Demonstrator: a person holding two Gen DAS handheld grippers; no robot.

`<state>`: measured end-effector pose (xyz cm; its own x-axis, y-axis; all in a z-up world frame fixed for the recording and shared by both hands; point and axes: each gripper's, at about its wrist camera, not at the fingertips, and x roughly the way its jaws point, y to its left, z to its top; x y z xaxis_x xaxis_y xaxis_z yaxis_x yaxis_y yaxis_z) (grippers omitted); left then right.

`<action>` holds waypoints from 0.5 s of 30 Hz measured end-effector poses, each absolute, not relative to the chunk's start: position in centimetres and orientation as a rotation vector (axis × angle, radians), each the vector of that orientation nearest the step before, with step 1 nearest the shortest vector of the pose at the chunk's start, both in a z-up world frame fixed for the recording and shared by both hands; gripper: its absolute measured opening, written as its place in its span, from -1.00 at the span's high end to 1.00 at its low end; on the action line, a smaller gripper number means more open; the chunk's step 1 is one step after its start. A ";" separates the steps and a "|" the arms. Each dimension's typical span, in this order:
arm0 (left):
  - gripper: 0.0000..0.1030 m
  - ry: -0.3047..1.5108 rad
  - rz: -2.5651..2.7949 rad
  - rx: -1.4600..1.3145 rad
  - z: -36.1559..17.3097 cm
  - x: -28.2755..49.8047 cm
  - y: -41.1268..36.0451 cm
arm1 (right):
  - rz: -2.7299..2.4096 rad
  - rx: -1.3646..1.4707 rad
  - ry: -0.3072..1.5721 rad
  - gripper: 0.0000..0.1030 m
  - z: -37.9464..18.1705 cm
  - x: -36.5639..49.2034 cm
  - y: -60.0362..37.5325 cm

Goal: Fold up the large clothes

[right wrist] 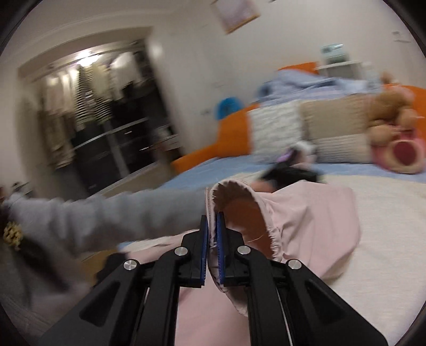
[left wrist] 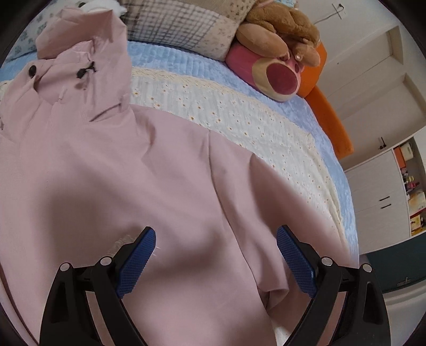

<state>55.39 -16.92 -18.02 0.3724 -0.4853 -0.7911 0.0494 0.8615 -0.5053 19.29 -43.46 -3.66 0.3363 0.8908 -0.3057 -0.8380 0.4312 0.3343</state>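
Right gripper [right wrist: 212, 226] fills the bottom of the right wrist view: jaws clenched on the elastic cuff [right wrist: 234, 210] of the pink jacket [left wrist: 111, 186], a fold of the cuff hem pinched between the blue pads [right wrist: 204, 239]. The cuff opening gapes just past the fingertips, brownish lining showing inside. The rest of the sleeve bunches to the right of the claw and drapes below it, over the cream bedcover [right wrist: 386, 239]. View is heavily motion-blurred.

A person's grey sleeve [right wrist: 106, 215] reaches across from the left edge toward the cuff, ending behind it (hand itself hidden, something black beyond the cuff, can't tell what).

Left gripper [left wrist: 215, 237]: released, jaws spread wide, nothing between the pads. It points down at the jacket body, which lies spread across the bed directly under and between the fingers [left wrist: 138, 263]. Can't tell whether the tips touch the fabric. A crease in the cloth rises between the two fingers, and a folded hem edge sits near the right finger.

Jacket hood [left wrist: 80, 45] is at the upper left of the left wrist view, with a black snap and black drawstring toggles just below it. To the right of the jacket: cream eyelet cover over a blue quilt [left wrist: 173, 58]. A pink-and-brown plush toy [left wrist: 277, 53] and checked pillow [left wrist: 181, 24] sit at the head of the bed, well apart from both claws. Orange bed frame [left wrist: 327, 111] behind.
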 end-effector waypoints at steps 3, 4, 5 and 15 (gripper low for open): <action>-0.81 1.124 -0.362 -0.487 -18.4 55.4 -15.7 | 1.226 0.091 0.523 0.86 -4.9 17.8 -40.0; -0.81 1.119 -0.372 -0.508 -18.5 55.3 -15.3 | 1.255 0.083 0.542 0.86 -5.6 17.4 -38.9; -0.81 1.114 -0.383 -0.526 -18.6 55.3 -15.0 | 1.266 0.073 0.557 0.86 -6.0 17.3 -38.0; -0.81 1.026 -0.498 -0.611 -19.3 55.0 -13.1 | 1.389 -0.011 0.842 0.85 -15.3 15.1 -31.1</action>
<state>55.00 -13.13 -19.30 0.4351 -0.6422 -0.6310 0.0982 0.7305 -0.6758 15.06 -31.13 -15.29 -0.0529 0.8502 -0.5238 -0.8578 0.2299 0.4598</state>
